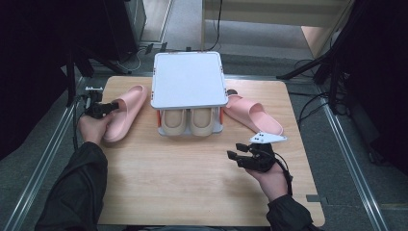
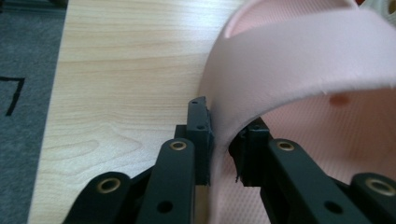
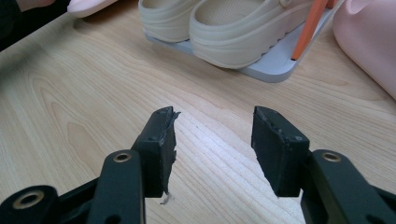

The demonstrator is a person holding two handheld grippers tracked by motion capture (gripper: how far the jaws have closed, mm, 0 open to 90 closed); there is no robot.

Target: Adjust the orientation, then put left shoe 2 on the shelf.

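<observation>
the left gripper (image 1: pixel 107 107) sits at the left edge of the table (image 1: pixel 192 173), its fingers (image 2: pixel 200 135) clenched on the strap of the left pink slipper (image 1: pixel 126 111) — in the left gripper view one finger presses the strap's outer side and the other its inner side, with the pink foam pinched between them. that slipper lies on the table to the left of the shoe rack (image 1: pixel 189 79), toe toward the far side, heel toward the near left.

the right gripper (image 1: pixel 239 155) rests low over the near right part of the table, its fingers (image 3: pixel 159 144) released, spread apart with bare wood between them and nothing held. the right pink slipper (image 1: pixel 252 115) lies just beyond it, angled against the right side of the rack.

under the rack's white top, a pair of beige clogs (image 1: pixel 188 121) stands side by side on the lower shelf, heels toward the near edge.
</observation>
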